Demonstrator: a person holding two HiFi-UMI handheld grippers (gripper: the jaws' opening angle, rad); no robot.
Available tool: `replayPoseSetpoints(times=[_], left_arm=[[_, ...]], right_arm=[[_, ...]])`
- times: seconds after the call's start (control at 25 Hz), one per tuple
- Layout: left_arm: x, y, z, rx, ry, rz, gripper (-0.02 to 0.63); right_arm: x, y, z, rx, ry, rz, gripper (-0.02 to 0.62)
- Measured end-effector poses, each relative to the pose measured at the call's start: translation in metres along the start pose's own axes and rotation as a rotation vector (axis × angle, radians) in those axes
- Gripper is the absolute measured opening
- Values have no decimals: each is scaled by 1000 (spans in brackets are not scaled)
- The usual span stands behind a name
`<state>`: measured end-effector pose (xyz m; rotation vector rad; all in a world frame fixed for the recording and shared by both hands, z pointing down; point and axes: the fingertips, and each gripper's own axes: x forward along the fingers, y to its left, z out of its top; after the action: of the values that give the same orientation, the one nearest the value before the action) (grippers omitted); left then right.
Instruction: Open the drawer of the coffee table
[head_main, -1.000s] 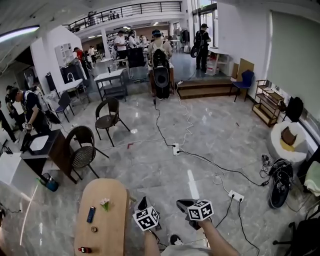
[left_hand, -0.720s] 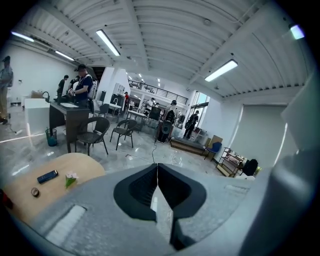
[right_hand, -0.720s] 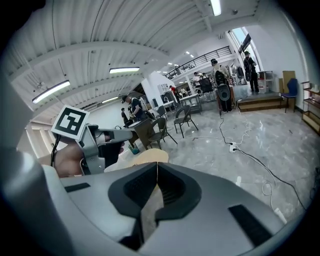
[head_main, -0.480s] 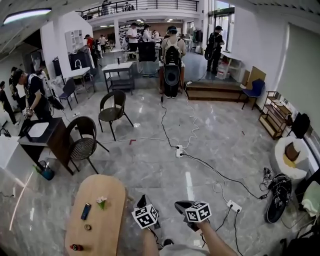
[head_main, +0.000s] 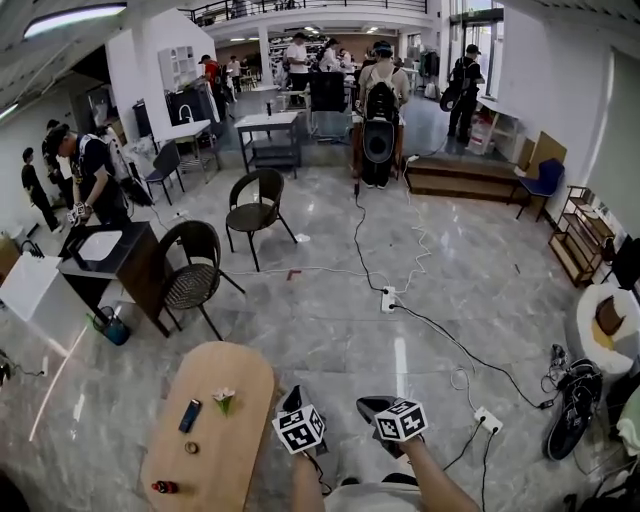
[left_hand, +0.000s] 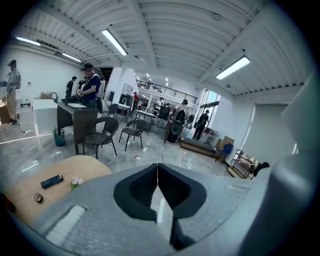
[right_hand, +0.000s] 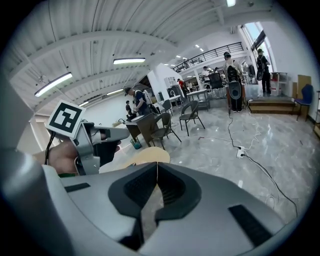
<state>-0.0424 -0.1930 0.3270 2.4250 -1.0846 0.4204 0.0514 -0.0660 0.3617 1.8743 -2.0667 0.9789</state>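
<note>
The coffee table (head_main: 238, 452) is a low oval wooden one at the lower left of the head view; no drawer shows from here. On its top lie a dark phone (head_main: 190, 415), a small flower (head_main: 224, 400), a ring (head_main: 190, 447) and a red item (head_main: 163, 487). My left gripper (head_main: 290, 399) hovers just right of the table's edge, jaws shut and empty. My right gripper (head_main: 369, 405) is held beside it over the floor, also shut and empty. In the left gripper view the table (left_hand: 30, 182) lies to the left, beyond the closed jaws.
Two dark wicker chairs (head_main: 196, 270) (head_main: 258, 205) stand beyond the table. A dark desk (head_main: 110, 262) with a blue bin (head_main: 113, 328) is at the left, a person beside it. Cables and power strips (head_main: 388, 298) (head_main: 489, 419) cross the marble floor on the right. People stand at the back.
In the head view the whole room has slid to the right and the table's far end now sits closer to my left gripper. Both grippers stay shut and side by side.
</note>
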Motion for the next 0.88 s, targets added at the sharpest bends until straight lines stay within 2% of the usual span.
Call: replayPoseSetpoints(times=[0.16, 0.32, 0.4, 0.6, 0.76, 0.88], left_arm=[[-1, 20, 9, -17, -13, 29, 12], [-6, 32, 2, -94, -32, 61, 12], [-9, 41, -1, -105, -33, 88, 12], [-14, 79, -7, -142, -24, 202, 12], [-19, 109, 1, -200, -61, 315, 12], [-15, 113, 5, -231, -79, 382, 12]], right_arm=[[20, 11, 16, -24, 12, 35, 17], [32, 23, 15, -59, 49, 81, 17], [41, 29, 15, -91, 65, 104, 17], [69, 35, 20, -118, 107, 171, 17], [88, 41, 34, -167, 126, 254, 17], [100, 35, 49, -213, 144, 306, 17]])
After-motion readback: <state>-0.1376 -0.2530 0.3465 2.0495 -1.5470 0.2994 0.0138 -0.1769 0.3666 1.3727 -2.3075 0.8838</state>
